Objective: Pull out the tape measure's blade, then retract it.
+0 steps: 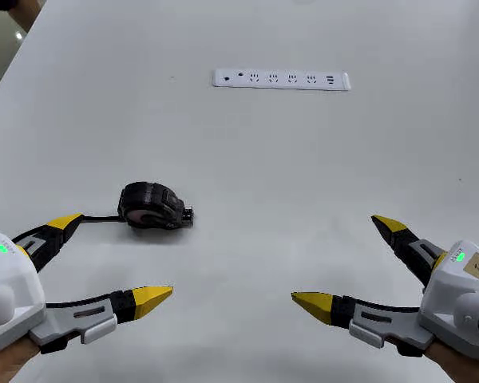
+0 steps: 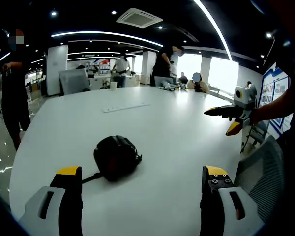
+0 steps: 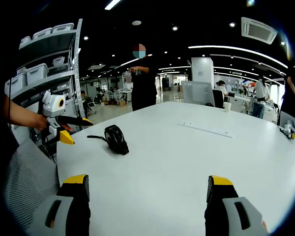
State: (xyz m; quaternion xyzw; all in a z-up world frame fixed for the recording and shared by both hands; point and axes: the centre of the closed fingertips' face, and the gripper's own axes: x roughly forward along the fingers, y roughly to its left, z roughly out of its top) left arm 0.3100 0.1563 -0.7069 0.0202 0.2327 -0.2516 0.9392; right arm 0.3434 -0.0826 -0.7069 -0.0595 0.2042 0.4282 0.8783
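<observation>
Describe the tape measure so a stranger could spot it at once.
On the big white table, look near the left gripper. The tape measure is the small rounded black case trailing a thin black strap; the power strip farther back is long, flat and white.

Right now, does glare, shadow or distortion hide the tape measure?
Head view: even light, tape measure sharp with a soft shadow. Left gripper view: fisheye curves the table edge, windows blown out. Right gripper view: same curving, tape measure small but clear.

Matt, seemingly rubbery tape measure (image 1: 153,206); smooth table (image 1: 303,159).
</observation>
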